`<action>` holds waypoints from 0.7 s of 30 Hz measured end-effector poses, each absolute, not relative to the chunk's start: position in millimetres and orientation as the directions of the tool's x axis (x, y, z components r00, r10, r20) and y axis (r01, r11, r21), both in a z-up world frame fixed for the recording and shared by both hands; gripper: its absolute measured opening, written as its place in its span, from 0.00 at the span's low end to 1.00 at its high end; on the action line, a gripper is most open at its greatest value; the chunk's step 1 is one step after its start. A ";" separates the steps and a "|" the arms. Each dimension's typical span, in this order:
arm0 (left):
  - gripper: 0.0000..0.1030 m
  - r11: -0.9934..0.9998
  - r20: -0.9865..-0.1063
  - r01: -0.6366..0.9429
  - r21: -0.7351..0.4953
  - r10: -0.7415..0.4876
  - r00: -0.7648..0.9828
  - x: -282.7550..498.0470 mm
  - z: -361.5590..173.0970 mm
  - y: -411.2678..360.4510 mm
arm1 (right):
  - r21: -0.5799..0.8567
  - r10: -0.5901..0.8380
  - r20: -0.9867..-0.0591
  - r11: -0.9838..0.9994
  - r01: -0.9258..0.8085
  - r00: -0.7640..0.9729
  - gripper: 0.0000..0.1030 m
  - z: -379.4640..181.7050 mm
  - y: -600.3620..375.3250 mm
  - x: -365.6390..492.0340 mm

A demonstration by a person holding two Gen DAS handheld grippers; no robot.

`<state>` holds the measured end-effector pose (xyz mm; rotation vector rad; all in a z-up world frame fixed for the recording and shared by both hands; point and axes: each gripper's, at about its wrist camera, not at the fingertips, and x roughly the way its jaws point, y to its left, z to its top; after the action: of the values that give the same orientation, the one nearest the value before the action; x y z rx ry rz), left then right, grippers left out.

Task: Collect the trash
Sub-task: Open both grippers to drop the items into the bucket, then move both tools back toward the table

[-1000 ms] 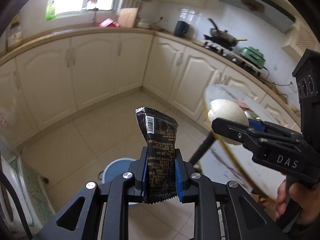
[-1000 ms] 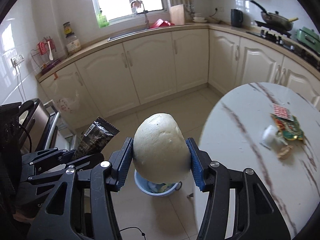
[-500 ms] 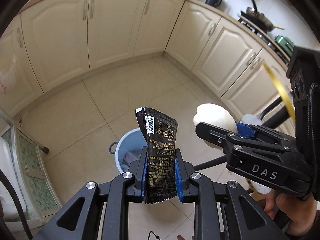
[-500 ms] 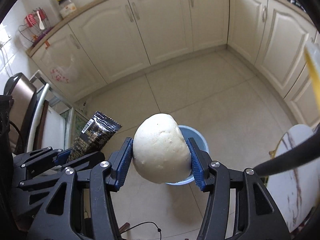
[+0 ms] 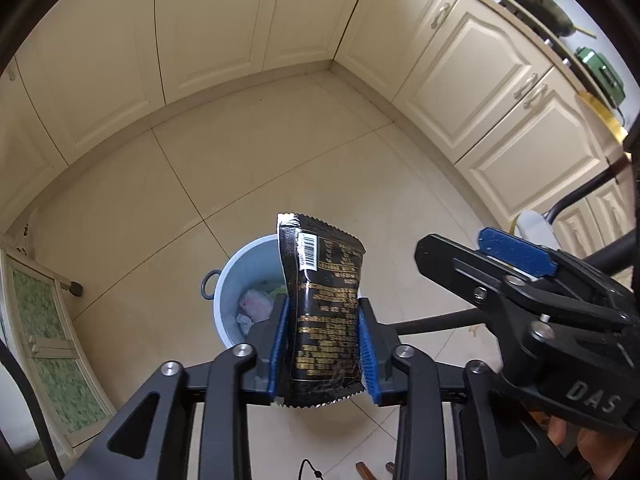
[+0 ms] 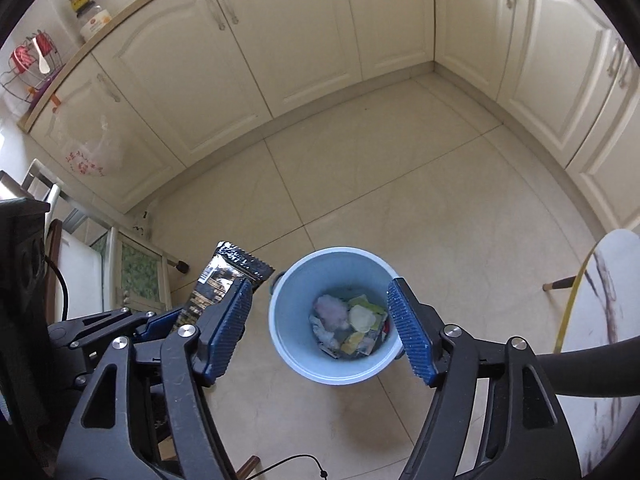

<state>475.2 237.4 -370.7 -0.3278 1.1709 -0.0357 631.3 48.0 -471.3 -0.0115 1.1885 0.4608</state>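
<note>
A light blue bin (image 6: 289, 344) stands on the tiled floor and holds several pieces of trash, among them a pale bun (image 6: 361, 317). My right gripper (image 6: 322, 328) is open and empty above the bin, its pads wide apart. My left gripper (image 5: 323, 344) is shut on a black snack wrapper (image 5: 324, 308) and holds it upright over the bin's near edge (image 5: 236, 264). The wrapper also shows in the right wrist view (image 6: 224, 280), left of the bin. The right gripper shows in the left wrist view (image 5: 516, 276) at the right.
Cream kitchen cabinets (image 6: 320, 40) line the far walls. A marble round table's edge (image 6: 600, 300) is at the right, with a dark chair leg (image 5: 436, 322) nearby. A low glass-fronted cabinet (image 5: 48, 340) stands at the left. A cable (image 6: 288, 464) lies on the floor.
My right gripper has opened and the pale bun has dropped into the bin. Both grippers have tilted further down over the bin. The left gripper still holds the wrapper.
</note>
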 end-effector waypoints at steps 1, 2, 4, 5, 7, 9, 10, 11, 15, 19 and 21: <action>0.39 0.952 -0.899 -0.144 -0.269 -0.195 0.391 479.3 -372.8 237.2 | 0.233 0.341 -0.894 0.908 -0.349 0.291 0.68 -471.4 46.1 632.2; 0.43 0.952 -0.901 -0.147 -0.270 -0.196 0.388 484.4 -376.6 234.6 | 0.230 0.337 -0.895 0.910 -0.344 0.293 0.68 -472.0 43.8 633.1; 0.59 0.950 -0.901 -0.155 -0.272 -0.194 0.389 488.3 -376.5 233.5 | 0.230 0.335 -0.895 0.912 -0.340 0.295 0.69 -472.8 41.4 634.3; 0.60 0.950 -0.900 -0.161 -0.268 -0.187 0.393 488.9 -374.0 232.0 | 0.234 0.338 -0.894 0.912 -0.337 0.294 0.69 -472.4 40.6 634.4; 0.60 0.949 -0.897 -0.168 -0.266 -0.180 0.404 490.2 -369.4 230.5 | 0.235 0.340 -0.892 0.912 -0.337 0.298 0.69 -470.2 39.1 634.2; 0.60 0.950 -0.898 -0.188 -0.251 -0.156 0.412 484.3 -360.1 230.6 | 0.240 0.346 -0.889 0.910 -0.338 0.300 0.69 -465.9 39.7 633.1; 0.60 0.949 -0.895 -0.200 -0.245 -0.142 0.424 478.8 -353.5 230.2 | 0.240 0.348 -0.886 0.910 -0.339 0.306 0.69 -462.5 42.9 631.9; 0.60 0.947 -0.890 -0.208 -0.244 -0.133 0.436 473.8 -347.8 230.7 | 0.237 0.349 -0.883 0.909 -0.343 0.314 0.69 -456.9 43.8 629.7; 0.62 0.947 -0.872 -0.250 -0.203 -0.058 0.487 455.0 -322.6 233.7 | 0.224 0.356 -0.865 0.905 -0.362 0.353 0.71 -429.1 47.1 619.0; 0.63 0.941 -0.838 -0.285 -0.183 0.003 0.546 426.8 -290.9 232.8 | 0.206 0.367 -0.839 0.898 -0.390 0.402 0.73 -389.6 48.0 601.8; 0.64 0.943 -0.811 -0.284 -0.172 0.028 0.584 412.0 -271.0 224.9 | 0.198 0.377 -0.819 0.893 -0.403 0.433 0.75 -365.1 46.6 589.6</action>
<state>412.0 224.9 -271.0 -0.2981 0.9329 0.1848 589.6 46.6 -365.1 -0.0287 1.0121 0.4864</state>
